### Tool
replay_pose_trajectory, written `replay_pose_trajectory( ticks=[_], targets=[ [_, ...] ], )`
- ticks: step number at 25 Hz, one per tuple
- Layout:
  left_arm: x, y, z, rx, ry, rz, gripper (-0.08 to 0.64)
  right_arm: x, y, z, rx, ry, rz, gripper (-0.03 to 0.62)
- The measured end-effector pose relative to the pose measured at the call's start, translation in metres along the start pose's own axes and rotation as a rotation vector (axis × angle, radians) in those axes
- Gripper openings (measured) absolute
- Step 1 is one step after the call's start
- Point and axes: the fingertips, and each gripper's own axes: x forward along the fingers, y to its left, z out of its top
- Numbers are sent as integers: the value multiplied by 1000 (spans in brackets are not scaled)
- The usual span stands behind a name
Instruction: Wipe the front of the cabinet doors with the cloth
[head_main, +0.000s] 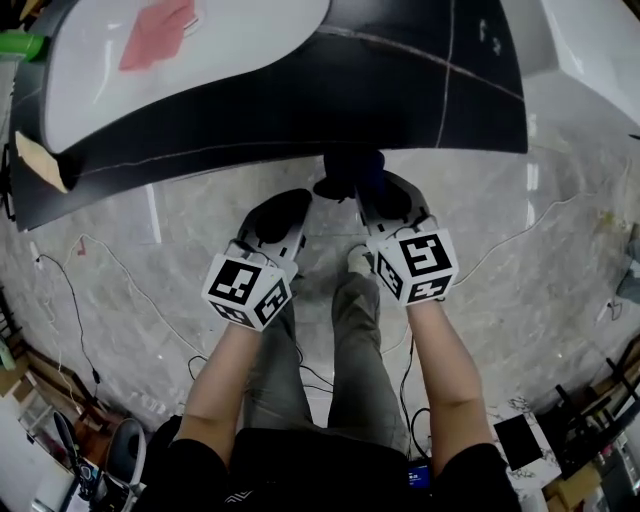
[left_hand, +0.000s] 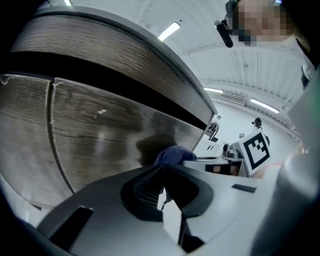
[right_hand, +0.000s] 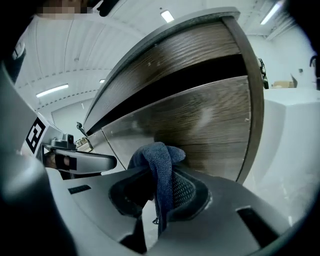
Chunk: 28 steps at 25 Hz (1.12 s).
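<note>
My right fingers (right_hand: 186, 193) clamp the cloth (right_hand: 158, 156) right up by the lower cabinet door (right_hand: 210, 125), my left fingers (left_hand: 142, 188) are closed on nothing, and with no wipe marks showing, I judge most of the wiping is not yet done.

The white glossy counter (head_main: 240, 40) forms the top of the dark wood-grain cabinet (head_main: 300, 100). It carries one flat red sheet (head_main: 157, 32), toward the left of the head view. The cabinet stands on the pale grey marbled floor (head_main: 520, 290), where a thin black cable (head_main: 75, 300) and a thin white cable (head_main: 518, 236) lie loose.
</note>
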Motion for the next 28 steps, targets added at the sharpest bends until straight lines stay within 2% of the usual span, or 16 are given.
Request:
replay_pose_trajectory(
  ticks=[10, 16, 21, 28],
  targets=[
    [45, -54, -7, 18, 28, -65, 17, -40, -64, -4, 25, -20, -72, 71],
    [58, -64, -8, 20, 27, -75, 17, -56, -91, -10, 36, -13, -117, 71],
    [51, -54, -9, 10, 21, -59, 17, -56, -76, -12, 38, -20, -99, 71],
    [20, -22, -11, -10, 7, -13, 17, -27, -21, -20, 3, 20, -12, 71]
  ],
)
